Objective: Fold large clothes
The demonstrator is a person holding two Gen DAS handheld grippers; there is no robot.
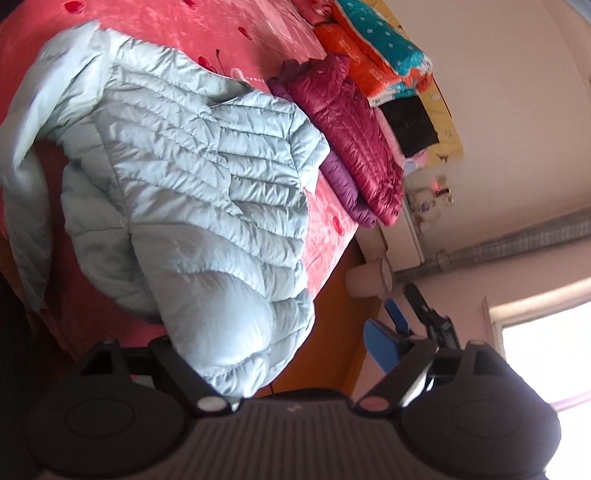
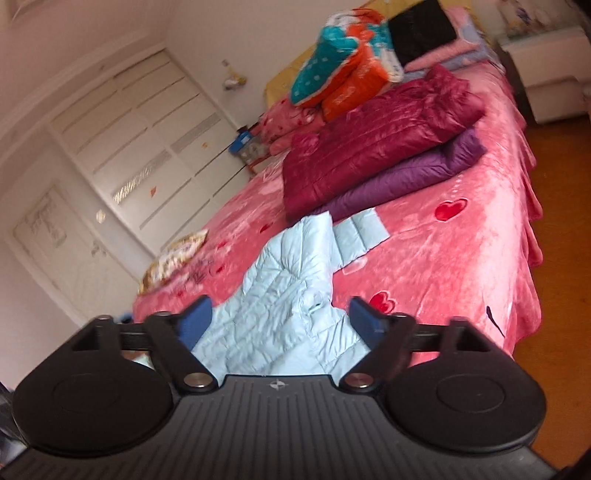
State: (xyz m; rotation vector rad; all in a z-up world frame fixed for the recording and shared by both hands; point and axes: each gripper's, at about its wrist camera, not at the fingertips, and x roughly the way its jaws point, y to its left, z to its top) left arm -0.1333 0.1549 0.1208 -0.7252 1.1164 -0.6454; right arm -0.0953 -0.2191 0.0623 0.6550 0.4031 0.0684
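A light blue quilted puffer jacket lies spread on the pink bed. Its near end bulges over the bed's edge, right against my left gripper. That gripper stands open: its right blue pad shows in free air, while the jacket hides the left finger. In the right wrist view the same jacket runs away from me across the bed. My right gripper is wide open above it, and neither blue pad presses the cloth.
A folded maroon puffer jacket lies on a purple one further up the bed. Behind them are an orange and teal blanket and a black item. White wardrobe doors stand on the left, a white nightstand and orange floor on the right.
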